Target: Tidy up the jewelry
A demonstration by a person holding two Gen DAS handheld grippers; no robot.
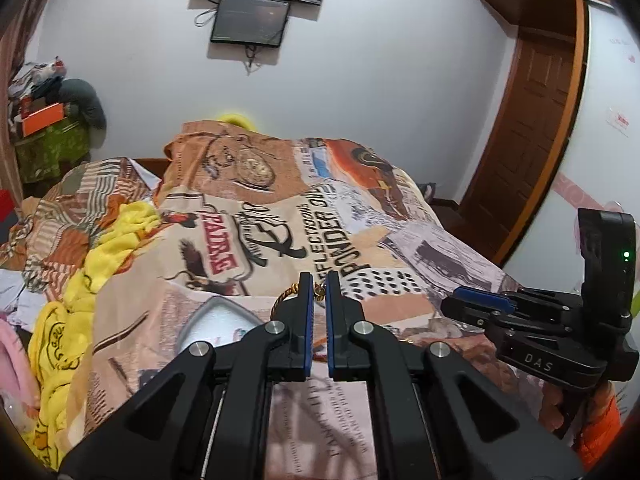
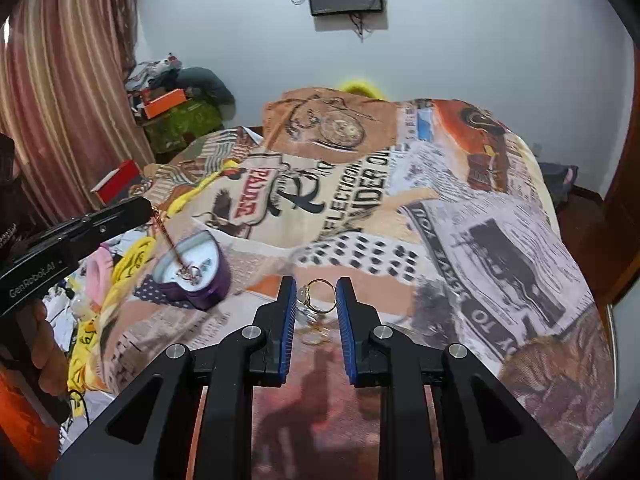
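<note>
step: lowering chain (image 2: 168, 236) into heart box (image 2: 192, 268) | left gripper (image 1: 319, 280) pinching chain | right gripper (image 2: 316, 286) clasping ring (image 2: 320, 296) | next: release chain inside box, near bed's (image 2: 500, 220) left edge

Both claws are matte black with blue ribbed pads and silver round screws. The right claw (image 1: 476, 304) bears "DAS" lettering and a green light; the left claw (image 2: 148, 210) reads "GenRobot.AI". Orange sleeve (image 1: 600, 428) at 4 o'clock.

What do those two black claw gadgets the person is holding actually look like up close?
Both are matte black plastic. The left claw and right claw each have two flat fingers lined with ribbed blue pads, on angular link arms with round silver pivot pins. One body reads "DAS" and shows a green light; the other reads "GenRobot.AI". An orange sleeve covers the wrist.
</note>
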